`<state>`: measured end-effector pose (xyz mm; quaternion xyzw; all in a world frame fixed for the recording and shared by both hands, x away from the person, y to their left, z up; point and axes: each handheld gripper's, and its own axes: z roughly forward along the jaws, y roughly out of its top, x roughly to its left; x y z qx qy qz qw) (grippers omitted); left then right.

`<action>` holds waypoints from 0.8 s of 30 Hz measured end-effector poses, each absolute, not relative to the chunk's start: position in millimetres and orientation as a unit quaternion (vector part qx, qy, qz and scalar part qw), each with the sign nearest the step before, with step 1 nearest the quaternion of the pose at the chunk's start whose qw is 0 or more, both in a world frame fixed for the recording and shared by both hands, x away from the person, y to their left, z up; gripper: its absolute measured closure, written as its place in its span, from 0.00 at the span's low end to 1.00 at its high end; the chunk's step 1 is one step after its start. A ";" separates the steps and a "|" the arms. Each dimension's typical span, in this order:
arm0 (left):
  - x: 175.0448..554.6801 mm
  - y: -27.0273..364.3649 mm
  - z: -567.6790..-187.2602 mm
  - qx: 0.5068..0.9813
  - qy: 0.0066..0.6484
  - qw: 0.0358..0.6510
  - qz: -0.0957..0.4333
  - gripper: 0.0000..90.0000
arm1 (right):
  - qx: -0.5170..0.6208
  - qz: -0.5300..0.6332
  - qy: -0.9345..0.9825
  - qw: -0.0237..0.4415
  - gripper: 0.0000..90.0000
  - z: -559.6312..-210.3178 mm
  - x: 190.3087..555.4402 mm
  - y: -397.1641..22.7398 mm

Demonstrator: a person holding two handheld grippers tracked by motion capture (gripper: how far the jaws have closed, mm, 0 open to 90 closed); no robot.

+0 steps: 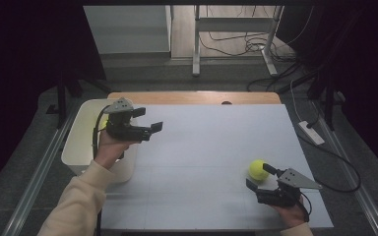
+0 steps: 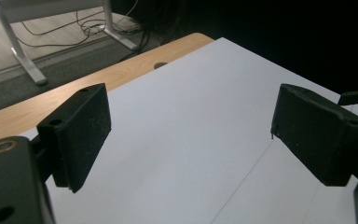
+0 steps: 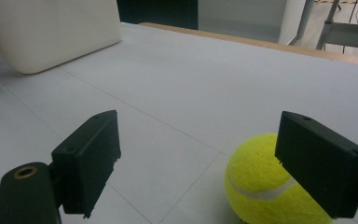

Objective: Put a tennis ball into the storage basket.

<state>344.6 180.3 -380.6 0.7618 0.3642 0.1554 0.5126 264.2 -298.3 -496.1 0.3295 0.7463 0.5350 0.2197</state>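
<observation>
A yellow tennis ball (image 1: 258, 169) lies on the white table top (image 1: 202, 147) at the front right. My right gripper (image 1: 261, 178) sits low around it, open. In the right gripper view the ball (image 3: 261, 186) rests between the wide-spread jaws of the right gripper (image 3: 198, 140), close against the right-hand one, which hides part of it, and far from the other. My left gripper (image 1: 147, 120) hovers at the table's left side, beside the white bin (image 1: 81, 147), open. Nothing lies between the jaws of the left gripper (image 2: 193, 116), just bare table.
The white bin (image 3: 51, 32) stands at the table's left edge. A wooden strip (image 1: 192, 97) runs along the far edge. Beyond it are desk legs (image 1: 196, 44) and cables on the floor, and a power strip (image 1: 311, 132) lies on the floor to the right.
</observation>
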 end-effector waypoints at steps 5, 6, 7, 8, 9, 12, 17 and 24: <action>346.0 171.9 -383.3 0.767 0.360 0.511 0.146 0.14 | 0.330 0.536 0.745 0.220 0.15 -495.1 264.5 -298.1; 346.1 170.2 -383.6 0.769 0.358 0.508 0.146 0.14 | 0.329 0.536 0.746 0.220 0.15 -495.0 264.7 -297.8; 346.2 168.5 -384.0 0.771 0.356 0.507 0.146 0.14 | 0.328 0.536 0.746 0.221 0.15 -495.0 264.8 -297.4; 346.1 167.1 -384.2 0.772 0.355 0.507 0.145 0.14 | 0.328 0.535 0.747 0.220 0.15 -495.2 264.7 -297.1; 346.0 165.2 -384.7 0.771 0.355 0.509 0.144 0.14 | 0.327 0.535 0.747 0.220 0.15 -495.4 264.7 -297.1; 346.9 160.7 -385.7 0.773 0.351 0.509 0.141 0.14 | 0.328 0.536 0.747 0.219 0.15 -495.2 264.5 -297.5; 349.8 153.0 -387.4 0.777 0.346 0.509 0.132 0.14 | 0.329 0.537 0.745 0.218 0.15 -495.3 264.8 -297.8; 352.2 144.6 -388.6 0.783 0.336 0.508 0.127 0.15 | 0.332 0.537 0.743 0.222 0.15 -493.4 263.5 -298.0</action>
